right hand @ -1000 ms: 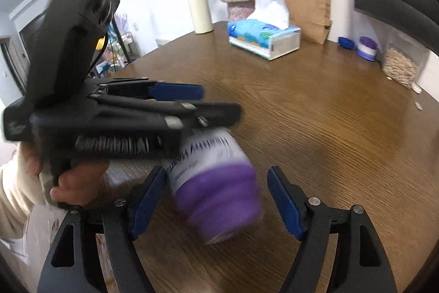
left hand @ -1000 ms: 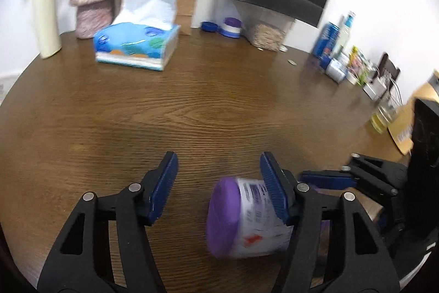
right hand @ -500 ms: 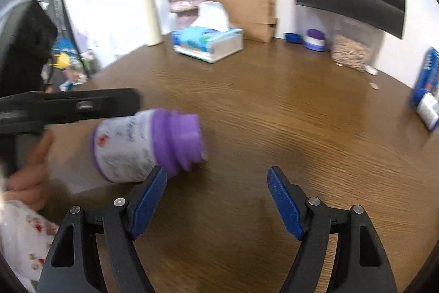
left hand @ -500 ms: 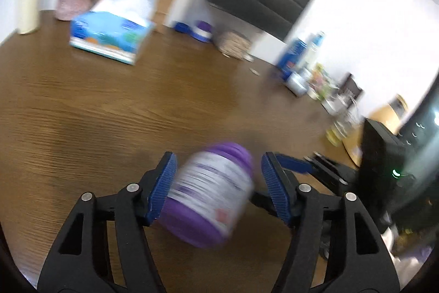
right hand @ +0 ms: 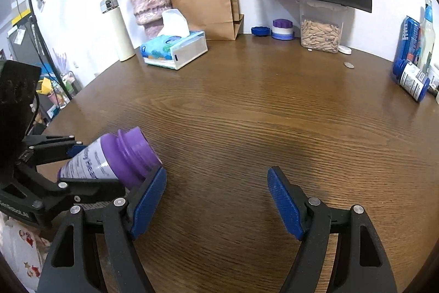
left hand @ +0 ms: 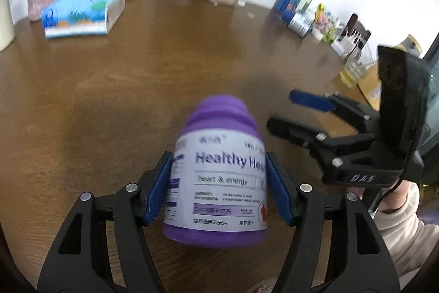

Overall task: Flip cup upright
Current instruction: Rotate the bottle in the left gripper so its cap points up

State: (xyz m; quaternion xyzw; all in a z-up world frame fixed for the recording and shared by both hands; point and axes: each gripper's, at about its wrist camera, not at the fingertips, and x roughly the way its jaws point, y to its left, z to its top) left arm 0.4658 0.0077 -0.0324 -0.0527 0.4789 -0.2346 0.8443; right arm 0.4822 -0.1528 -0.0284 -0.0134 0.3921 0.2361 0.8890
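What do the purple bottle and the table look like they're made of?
Purple bottle: likely matte plastic with a glossy white printed label; moulded stepped cap. Table: brown wood or wood-grain veneer, smooth semi-gloss with soft reflections; which one can't be told.

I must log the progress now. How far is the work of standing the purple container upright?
Done: the left gripper has clamped the purple container with the white label. In hand: the right wrist view shows it tilted above the brown wooden table. The right gripper is open, holding nothing. Left: set it down upright and release it.
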